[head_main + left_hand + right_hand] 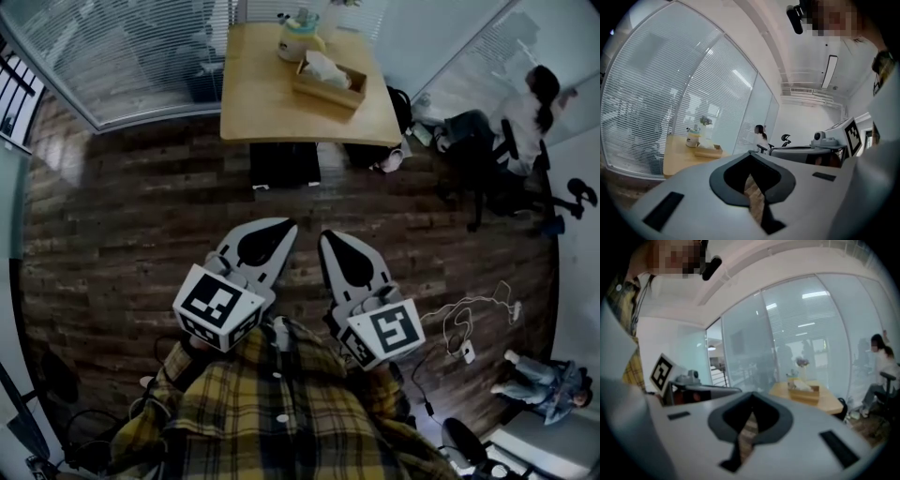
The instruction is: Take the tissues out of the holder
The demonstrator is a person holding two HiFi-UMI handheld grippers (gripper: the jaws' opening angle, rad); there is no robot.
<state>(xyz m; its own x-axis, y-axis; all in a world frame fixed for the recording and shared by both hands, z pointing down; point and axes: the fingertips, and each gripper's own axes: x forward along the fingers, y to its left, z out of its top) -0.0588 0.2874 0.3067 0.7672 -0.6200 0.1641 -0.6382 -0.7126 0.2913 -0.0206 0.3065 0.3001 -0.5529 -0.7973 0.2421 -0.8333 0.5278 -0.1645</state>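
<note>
Seeing the tissues point(323, 66) as a white, crumpled heap bulging over the rim of a shallow wooden holder point(330, 92), far up the head view and well apart from both pairs of jaws. Finding that holder lying slantwise on a light wooden table point(262, 103), toward its right edge, just beside a pale round pot point(298, 39). Catching the same white heap small and distant in both gripper views, beyond the jaw tips and not between them. Holding the left gripper point(281, 228) and the right gripper point(330, 240) side by side over the dark plank floor point(141, 206), both pointing toward the table, each with jaws pressed together on nothing, only a thin slit of floor showing through. Carrying a marker cube point(217, 305) on the left one and another on the right. Wearing a yellow plaid shirt point(281, 422) at the bottom of the head view. Noticing another person point(527, 112) well off to the right of the table, by a dark office chair point(487, 178).
</note>
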